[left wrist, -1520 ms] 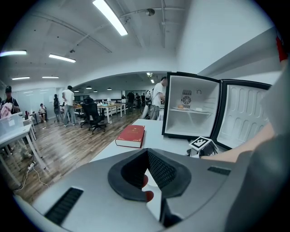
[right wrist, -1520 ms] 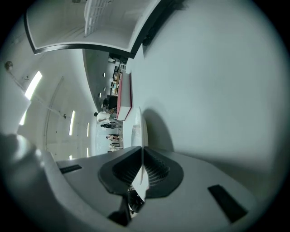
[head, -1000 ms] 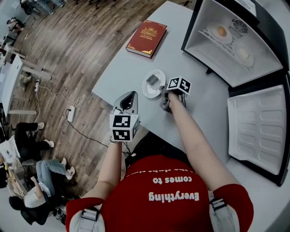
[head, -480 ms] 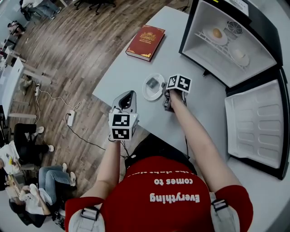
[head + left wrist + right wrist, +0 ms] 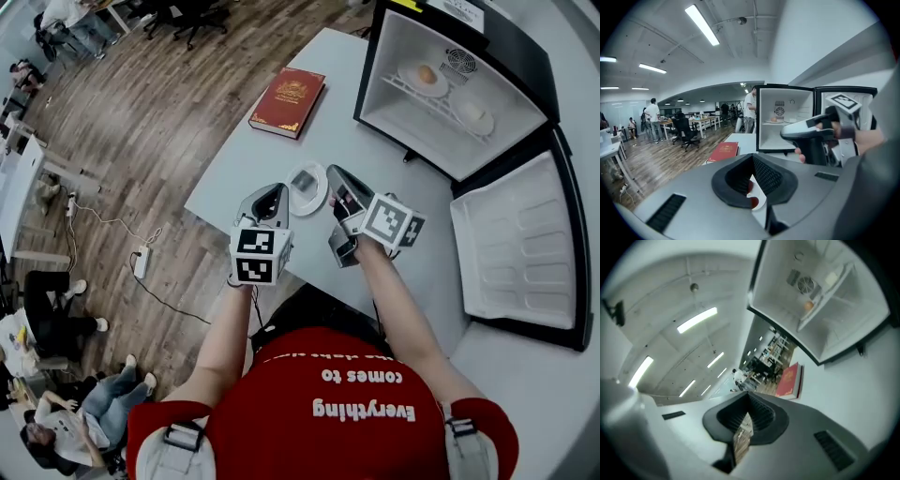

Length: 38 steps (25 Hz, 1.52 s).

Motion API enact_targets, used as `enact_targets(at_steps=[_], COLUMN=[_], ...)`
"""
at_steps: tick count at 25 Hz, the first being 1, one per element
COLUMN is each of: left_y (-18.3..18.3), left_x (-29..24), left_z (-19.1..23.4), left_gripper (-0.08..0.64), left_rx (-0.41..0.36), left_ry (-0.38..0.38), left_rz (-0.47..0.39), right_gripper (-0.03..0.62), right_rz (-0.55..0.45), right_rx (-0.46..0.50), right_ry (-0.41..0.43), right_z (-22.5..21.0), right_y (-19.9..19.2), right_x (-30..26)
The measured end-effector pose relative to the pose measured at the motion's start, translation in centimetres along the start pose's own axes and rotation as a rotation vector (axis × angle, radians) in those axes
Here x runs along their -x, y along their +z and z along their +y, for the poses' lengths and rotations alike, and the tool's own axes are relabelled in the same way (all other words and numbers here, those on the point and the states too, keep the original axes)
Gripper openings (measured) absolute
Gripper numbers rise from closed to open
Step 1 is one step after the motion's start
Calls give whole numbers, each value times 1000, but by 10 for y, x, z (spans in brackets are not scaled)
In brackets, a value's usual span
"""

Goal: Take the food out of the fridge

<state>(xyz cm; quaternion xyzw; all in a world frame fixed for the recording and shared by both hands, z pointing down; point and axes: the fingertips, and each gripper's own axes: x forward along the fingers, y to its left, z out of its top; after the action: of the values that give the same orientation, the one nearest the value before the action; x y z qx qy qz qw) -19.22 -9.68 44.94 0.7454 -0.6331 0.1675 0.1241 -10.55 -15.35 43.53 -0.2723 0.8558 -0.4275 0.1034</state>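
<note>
My left gripper (image 5: 270, 195) reaches out past my left forearm (image 5: 225, 342), tipped slightly downward, its jaws together and empty. My right gripper (image 5: 337, 178) is held level just beside it (rolled partly over), its jaws just snapped closed on nothing, right forearm (image 5: 394, 300) stretched forward.

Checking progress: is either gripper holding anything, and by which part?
Nothing is held. The right gripper has just closed its jaws on nothing; the left gripper is shut and empty too.
</note>
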Motion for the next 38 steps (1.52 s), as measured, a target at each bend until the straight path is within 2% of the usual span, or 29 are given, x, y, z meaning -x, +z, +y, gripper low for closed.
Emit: enact_targets(at_steps=[2,3,5,7,9,12,16,22,29,38], left_y=[1,1,-1,-3,-6,-13,-13,-7,10,24], left_x=[1,3,7,11,15,19,23,28,23,-15], left_z=[-6,-8,-12,-18,-28,-47,-65,-74,-90,-123], left_gripper=[-2,-2,-1,-2,-2,-2,-2,-2,-2,-2], left_rx=[-11,-11,-4,5,9,1,-18,-39,-64,-78], left_ry=[-10,-11,-6,-5,-15,-60,-127,-146,-181,-281], left_rz=[-5,-8,-16,-26,-36,-31,-30,-54,-74,-86], right_gripper=[12,12,12,12,12,12,13,13,12,12], right_rz=[-155,-192,-171,-118,-96,-100,-94,-112,-192,-259], right_rx=[199,293,414,456,454,454,475,457,462,467], right_ry=[29,22,-46,-100,-94,-37,-42,-40,-73,-168], right_z=[19,22,19,15,19,31,35,39,38,7], right_y=[-4,-11,-31,-45,-51,-55,-60,-63,-34,3], right_x=[31,44,59,64,67,68,71,80,93,111])
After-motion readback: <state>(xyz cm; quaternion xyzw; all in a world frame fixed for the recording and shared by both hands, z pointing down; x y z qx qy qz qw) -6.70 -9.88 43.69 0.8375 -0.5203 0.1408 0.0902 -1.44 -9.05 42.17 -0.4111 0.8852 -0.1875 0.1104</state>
